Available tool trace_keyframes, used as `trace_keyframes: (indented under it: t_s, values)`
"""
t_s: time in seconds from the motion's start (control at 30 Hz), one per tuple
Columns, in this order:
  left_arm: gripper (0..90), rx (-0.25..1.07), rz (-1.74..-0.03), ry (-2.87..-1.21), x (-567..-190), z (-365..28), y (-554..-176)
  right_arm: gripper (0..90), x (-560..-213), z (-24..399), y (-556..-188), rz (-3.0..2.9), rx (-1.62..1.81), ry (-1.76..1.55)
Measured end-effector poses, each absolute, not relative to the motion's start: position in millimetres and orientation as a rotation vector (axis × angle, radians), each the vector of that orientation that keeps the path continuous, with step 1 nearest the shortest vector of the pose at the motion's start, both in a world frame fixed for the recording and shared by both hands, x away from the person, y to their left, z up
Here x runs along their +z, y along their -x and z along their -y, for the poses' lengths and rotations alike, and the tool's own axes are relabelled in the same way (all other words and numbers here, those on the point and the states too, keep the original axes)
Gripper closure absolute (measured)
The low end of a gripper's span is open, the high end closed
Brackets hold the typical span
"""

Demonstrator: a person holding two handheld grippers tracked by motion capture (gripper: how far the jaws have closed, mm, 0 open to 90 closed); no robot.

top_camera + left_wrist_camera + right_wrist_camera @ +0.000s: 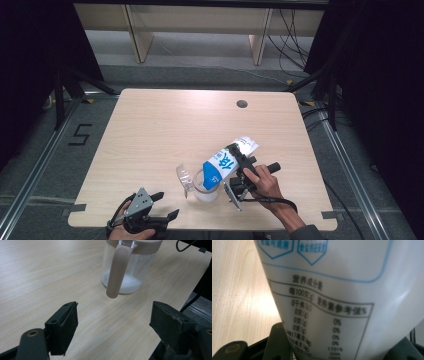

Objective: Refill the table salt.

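A white and blue bag [227, 161] with printed characters is tilted, its blue end down over a clear jug [204, 186]. My right gripper [239, 161] is shut on the bag, whose nutrition label [329, 315] shows close up in the right gripper view. The jug [130, 270] has a brownish lid and handle [116, 270] and a layer of white powder at its bottom. Its clear lid flap [183, 176] stands open to the left. My left gripper [162, 206] is open near the table's front edge, apart from the jug, with nothing between its fingers [65, 325].
The light wooden table [165, 130] has a round cable hole [242, 104] at the back right. Its front edge lies just under my left gripper. Black curtains and stand legs flank the table on both sides.
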State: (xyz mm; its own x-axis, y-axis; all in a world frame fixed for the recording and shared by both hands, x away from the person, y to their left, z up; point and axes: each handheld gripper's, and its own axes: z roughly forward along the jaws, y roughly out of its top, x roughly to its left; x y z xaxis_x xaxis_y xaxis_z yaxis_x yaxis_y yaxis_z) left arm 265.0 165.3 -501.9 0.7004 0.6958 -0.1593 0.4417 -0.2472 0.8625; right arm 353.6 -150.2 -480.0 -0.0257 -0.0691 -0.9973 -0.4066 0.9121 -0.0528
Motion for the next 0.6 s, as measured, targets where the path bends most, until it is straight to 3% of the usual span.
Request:
trace_keyframes:
  t_s: [0.6]
  values:
    - [21.7,0.312,-0.885,-1.889,-502.2,-164.6,-265.0,52.8,-475.2,148.7,-353.0,-1.572,0.242,0.426]
